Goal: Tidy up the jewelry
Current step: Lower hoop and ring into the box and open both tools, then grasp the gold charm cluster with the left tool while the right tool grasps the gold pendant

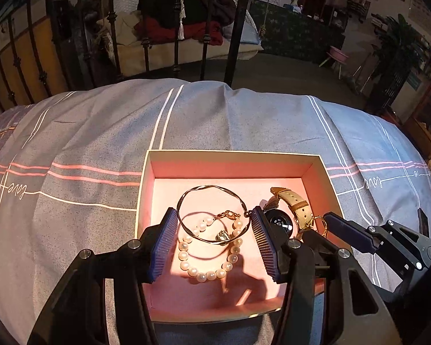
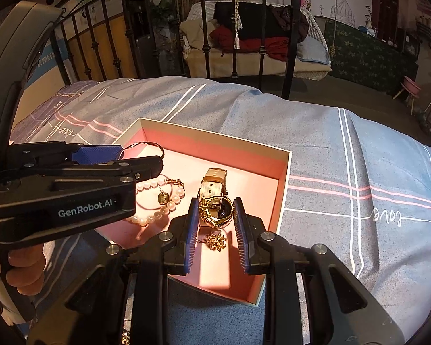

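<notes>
Jewelry lies in a shallow pink-lined box [image 1: 232,169] on a grey plaid bed cover [image 1: 100,132]. Nearest in the left wrist view, the left tool [image 1: 214,241] holds a twisted gold bangle [image 1: 212,212] between its blue pads, the ring spanning from one pad to the other and raised above the box floor, where its shadow falls. Below it a pearl bracelet [image 1: 209,258] with a gold clasp and a small charm rests on the floor of the box. In the right wrist view, the right tool [image 2: 217,224] has its jaws narrowly apart around a tangled gold chain [image 2: 208,215]; whether the pads press it I cannot tell. A gold leaf pendant [image 2: 215,241] hangs below. Just beyond lies a wristwatch [image 2: 215,189] with a tan strap. Farther off stand black iron bed rails [image 2: 261,28].
</notes>
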### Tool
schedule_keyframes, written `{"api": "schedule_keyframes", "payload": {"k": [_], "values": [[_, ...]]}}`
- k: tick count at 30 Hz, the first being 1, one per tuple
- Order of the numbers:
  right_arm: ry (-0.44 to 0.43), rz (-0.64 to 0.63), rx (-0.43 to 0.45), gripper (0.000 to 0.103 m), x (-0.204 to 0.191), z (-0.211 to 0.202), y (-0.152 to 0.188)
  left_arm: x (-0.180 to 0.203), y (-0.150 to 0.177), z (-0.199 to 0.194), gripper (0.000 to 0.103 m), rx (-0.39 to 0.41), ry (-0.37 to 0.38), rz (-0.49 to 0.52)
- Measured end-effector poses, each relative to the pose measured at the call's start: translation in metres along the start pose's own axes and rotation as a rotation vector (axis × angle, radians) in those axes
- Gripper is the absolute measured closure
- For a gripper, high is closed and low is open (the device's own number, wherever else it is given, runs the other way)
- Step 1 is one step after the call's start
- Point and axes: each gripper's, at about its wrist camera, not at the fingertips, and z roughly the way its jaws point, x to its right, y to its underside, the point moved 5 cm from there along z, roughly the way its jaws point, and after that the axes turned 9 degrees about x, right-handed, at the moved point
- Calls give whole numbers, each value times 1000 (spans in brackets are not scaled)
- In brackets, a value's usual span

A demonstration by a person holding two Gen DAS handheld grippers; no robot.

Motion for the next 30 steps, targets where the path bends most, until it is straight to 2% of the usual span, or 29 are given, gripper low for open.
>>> {"api": "schedule_keyframes", "payload": {"k": [15, 19, 21, 23, 25, 30], "values": [[0, -48, -47, 78, -9, 4, 13, -4, 11, 12, 50, -61, -19, -5], [-2, -55, -44, 78, -11, 2, 15, -1, 12, 8, 51, -51, -14, 8], [1, -53, -39, 75, -12, -2, 16, 0, 11, 4, 48, -41, -10, 16], [4, -50, -24, 63, -12, -9, 17, -1, 12, -4, 45, -26, -5, 13], [5, -45, 1, 58, -13, -22, 21, 1, 14, -16, 44, -7, 18, 13], [0, -19, 34, 58, -13, -66, 55, 8, 44, -58, 41, 36, 73, 38]]}}
